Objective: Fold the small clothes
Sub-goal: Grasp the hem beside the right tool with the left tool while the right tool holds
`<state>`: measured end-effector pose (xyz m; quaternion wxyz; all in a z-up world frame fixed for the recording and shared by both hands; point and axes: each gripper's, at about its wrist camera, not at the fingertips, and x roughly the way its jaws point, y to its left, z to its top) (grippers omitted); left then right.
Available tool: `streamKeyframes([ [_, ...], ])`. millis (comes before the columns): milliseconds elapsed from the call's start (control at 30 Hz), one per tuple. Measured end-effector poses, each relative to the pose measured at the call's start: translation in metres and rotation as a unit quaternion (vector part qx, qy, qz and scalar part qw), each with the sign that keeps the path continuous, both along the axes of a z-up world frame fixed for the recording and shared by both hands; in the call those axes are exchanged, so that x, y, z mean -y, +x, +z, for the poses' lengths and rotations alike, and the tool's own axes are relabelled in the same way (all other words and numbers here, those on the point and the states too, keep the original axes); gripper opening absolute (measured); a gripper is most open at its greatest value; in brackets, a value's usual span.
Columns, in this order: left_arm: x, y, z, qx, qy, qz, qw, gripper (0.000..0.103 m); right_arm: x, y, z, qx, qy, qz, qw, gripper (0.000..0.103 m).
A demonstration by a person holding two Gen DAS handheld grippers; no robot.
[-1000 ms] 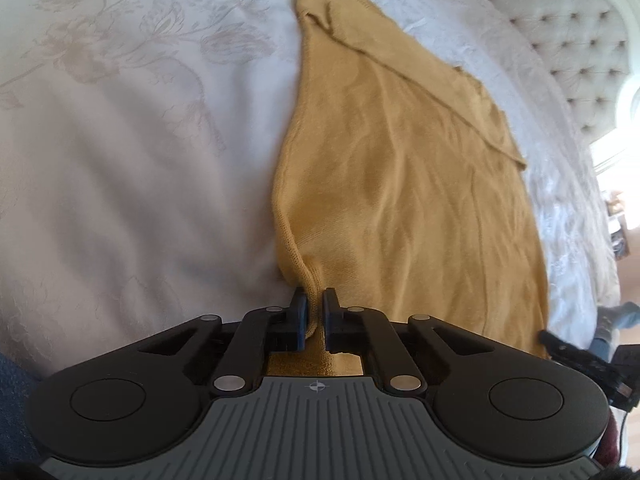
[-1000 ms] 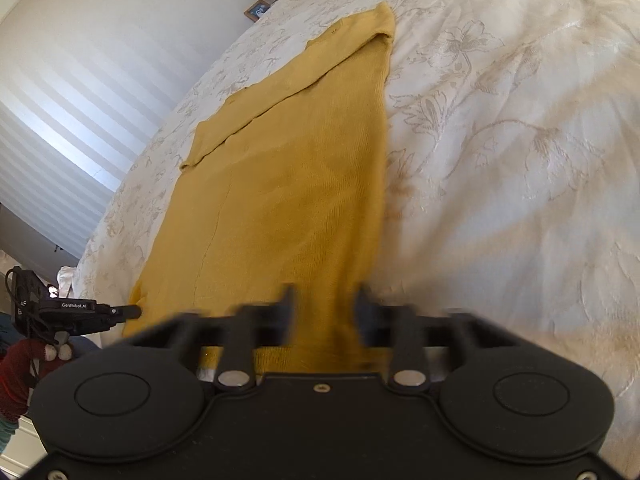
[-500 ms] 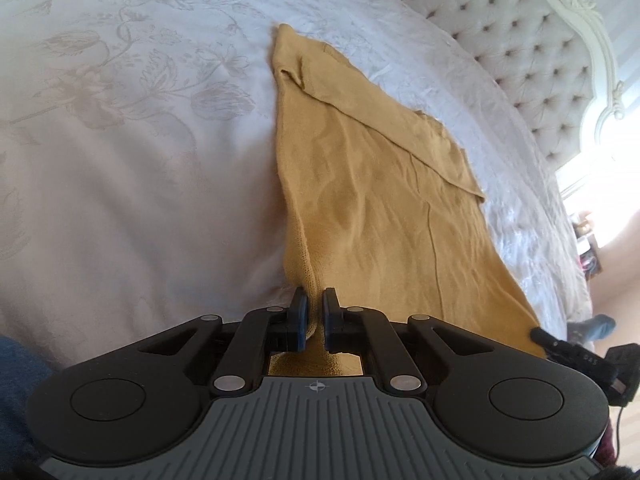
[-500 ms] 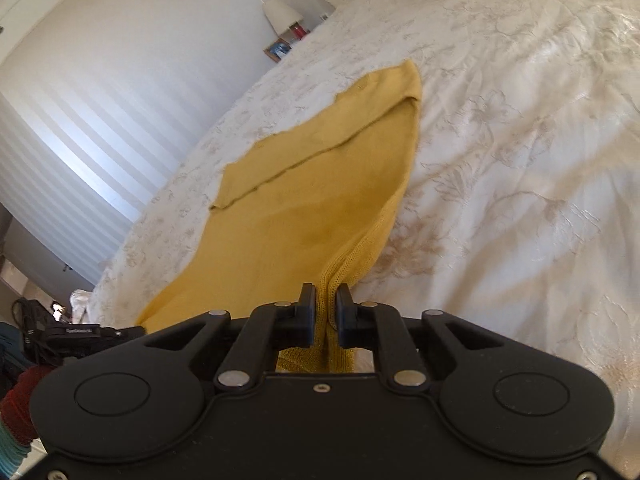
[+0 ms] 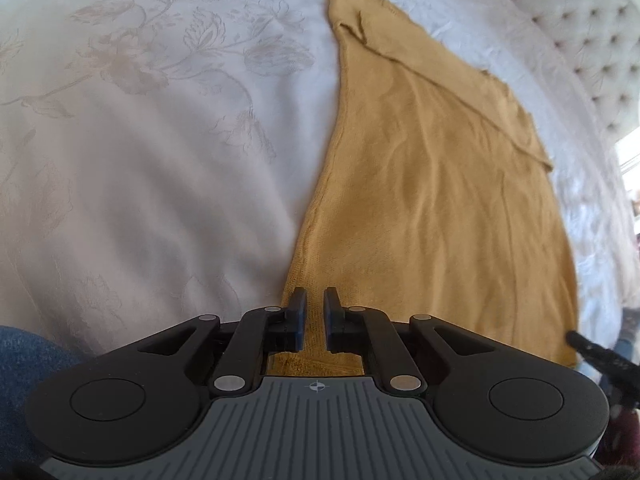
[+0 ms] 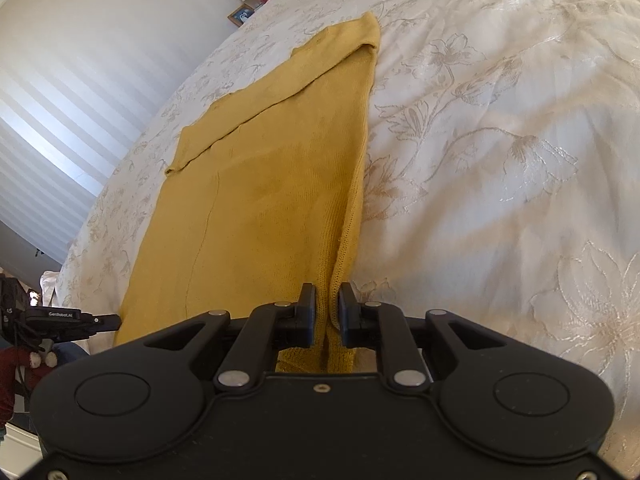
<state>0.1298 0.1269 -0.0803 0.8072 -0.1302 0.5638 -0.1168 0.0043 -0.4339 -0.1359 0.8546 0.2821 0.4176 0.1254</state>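
Two grippers share one piece of work here, and we take the scene from the biggest thing down. Under everything lies the white flowered bedspread (image 5: 140, 168), which fills the view to the outer side of each gripper. On it, stretching straight ahead of both sets of fingers, lies the mustard-yellow garment (image 5: 432, 184): its long axis runs away from us, from the near hem at the fingertips out to a narrow far end with a folded-over flap.

We have the left gripper (image 5: 314, 312) at the garment's near left corner and the right gripper (image 6: 327, 312) at its near right corner, so the cloth spans the space between our two hands and neither hand is nearer to it than the other. From the left wrist view, the other tool's tip (image 5: 588, 350) shows past the hem's far corner.

Both pairs of jaws stand narrow and are opening. In the left, cloth lies in the gap but the pads look clear of it. In the right, a raised ridge of the side edge stands between the pads, seemingly no longer pinched.

We judge that the hem has just been laid down, and any coming fold would carry this near end forward along that long axis.
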Motion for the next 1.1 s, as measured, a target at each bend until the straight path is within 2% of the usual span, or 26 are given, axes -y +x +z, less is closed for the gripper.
streamKeyframes([
  [33, 0.000, 0.001, -0.002, -0.006, 0.001, -0.001, 1.0000, 0.022, 0.001, 0.000, -0.001, 0.000, 0.002, 0.000, 1.000, 0.024],
  [100, 0.000, -0.001, 0.000, 0.002, 0.000, -0.001, 1.0000, 0.025, 0.003, -0.001, -0.002, 0.000, 0.007, -0.003, 1.000, 0.024],
  [133, 0.000, -0.003, 0.002, 0.010, 0.005, 0.001, 0.9999, 0.030, 0.004, -0.002, -0.002, -0.001, 0.008, -0.005, 1.000, 0.025],
  [167, -0.001, -0.005, 0.004, 0.020, 0.011, 0.005, 0.9997, 0.041, 0.004, -0.003, -0.003, -0.002, 0.008, -0.005, 1.000, 0.025],
  [267, -0.004, -0.006, 0.003, 0.019, 0.001, 0.009, 0.9998, 0.062, 0.004, -0.002, -0.006, -0.006, 0.009, -0.006, 1.000, 0.025],
  [367, -0.001, 0.000, -0.004, -0.012, -0.002, 0.000, 0.9999, 0.071, 0.003, -0.001, -0.007, -0.008, 0.011, -0.006, 1.000, 0.026],
  [533, 0.011, 0.009, -0.012, -0.035, 0.010, -0.032, 0.9988, 0.081, 0.002, 0.002, -0.009, -0.008, 0.018, -0.005, 1.000, 0.039],
  [667, 0.021, 0.014, -0.017, -0.039, 0.013, -0.051, 0.9978, 0.084, 0.002, 0.002, -0.011, -0.010, 0.018, -0.004, 1.000, 0.040],
  [800, 0.022, 0.017, -0.018, -0.034, -0.002, -0.052, 0.9981, 0.083, 0.002, 0.003, -0.012, -0.010, 0.026, -0.002, 1.000, 0.047],
  [933, 0.015, 0.017, -0.017, -0.034, -0.011, -0.037, 0.9987, 0.071, 0.012, 0.001, -0.012, -0.007, 0.051, -0.020, 0.998, 0.050],
  [1000, 0.015, 0.017, -0.017, -0.033, -0.013, -0.036, 0.9987, 0.071, 0.022, -0.002, -0.011, -0.005, 0.053, -0.039, 0.998, 0.050],
  [1100, 0.016, 0.017, -0.017, -0.031, -0.007, -0.040, 0.9987, 0.071, 0.027, -0.002, -0.010, -0.019, 0.029, -0.046, 0.998, 0.036],
])
